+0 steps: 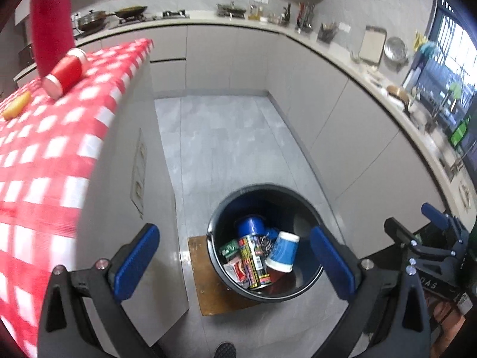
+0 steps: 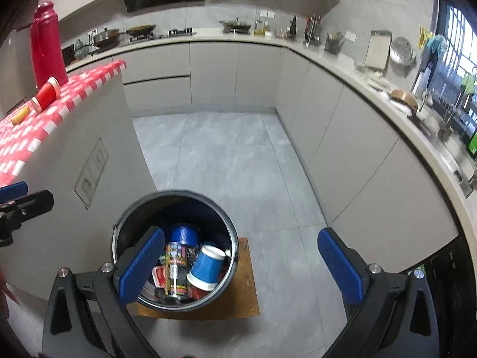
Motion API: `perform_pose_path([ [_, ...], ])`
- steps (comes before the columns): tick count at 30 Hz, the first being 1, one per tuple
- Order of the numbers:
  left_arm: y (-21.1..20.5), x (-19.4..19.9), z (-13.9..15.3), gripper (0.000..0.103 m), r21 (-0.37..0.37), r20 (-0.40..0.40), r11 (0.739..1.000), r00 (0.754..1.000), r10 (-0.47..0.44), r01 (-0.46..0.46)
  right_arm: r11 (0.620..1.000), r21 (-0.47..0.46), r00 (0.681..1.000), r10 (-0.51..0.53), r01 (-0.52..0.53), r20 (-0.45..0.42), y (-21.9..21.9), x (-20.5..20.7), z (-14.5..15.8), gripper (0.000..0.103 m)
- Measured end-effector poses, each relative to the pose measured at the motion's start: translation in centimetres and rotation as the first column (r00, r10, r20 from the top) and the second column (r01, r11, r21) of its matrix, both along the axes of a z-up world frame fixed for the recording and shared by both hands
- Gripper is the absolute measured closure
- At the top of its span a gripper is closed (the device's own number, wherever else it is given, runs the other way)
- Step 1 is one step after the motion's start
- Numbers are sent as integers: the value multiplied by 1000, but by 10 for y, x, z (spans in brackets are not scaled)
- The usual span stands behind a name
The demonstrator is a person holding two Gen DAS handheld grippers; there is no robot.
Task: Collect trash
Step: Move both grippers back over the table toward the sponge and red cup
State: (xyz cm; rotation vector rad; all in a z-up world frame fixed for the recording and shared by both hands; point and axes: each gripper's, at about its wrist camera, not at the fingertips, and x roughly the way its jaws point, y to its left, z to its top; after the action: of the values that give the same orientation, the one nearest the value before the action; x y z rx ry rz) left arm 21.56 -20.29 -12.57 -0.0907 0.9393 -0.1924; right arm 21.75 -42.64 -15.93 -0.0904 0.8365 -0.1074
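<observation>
A black trash bucket (image 1: 219, 214) (image 2: 125, 217) stands on a wooden board on the floor. It holds a blue paper cup (image 1: 283, 250) (image 2: 207, 267), a printed can (image 1: 253, 262) (image 2: 177, 268), a blue can and wrappers. My left gripper (image 1: 235, 262) is open and empty above the bucket. My right gripper (image 2: 241, 268) is open and empty, just right of the bucket's mouth. On the red checked tablecloth (image 1: 44, 155) (image 2: 18, 146) lie a red cup on its side (image 1: 64, 73) (image 2: 44, 94) and a yellow-orange item (image 1: 16, 107) (image 2: 20, 116).
A tall red thermos (image 1: 50, 21) (image 2: 47, 44) stands on the table's far end. The wooden board (image 1: 205, 286) (image 2: 247, 295) lies on grey tile floor. Grey cabinets and a cluttered counter (image 1: 357, 68) curve round the back and right.
</observation>
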Motion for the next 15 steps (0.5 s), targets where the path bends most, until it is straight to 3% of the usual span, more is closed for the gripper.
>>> perform_pose_path([
  [9,51,-10,43,1,51,105,995,992,77,-83,998,47,995,28,-33,93,43,8,47,0],
  [15,111,-15,60,0,51,150,984,975,164,-173,988,78,981,122,-135,154,104,28,70,0],
])
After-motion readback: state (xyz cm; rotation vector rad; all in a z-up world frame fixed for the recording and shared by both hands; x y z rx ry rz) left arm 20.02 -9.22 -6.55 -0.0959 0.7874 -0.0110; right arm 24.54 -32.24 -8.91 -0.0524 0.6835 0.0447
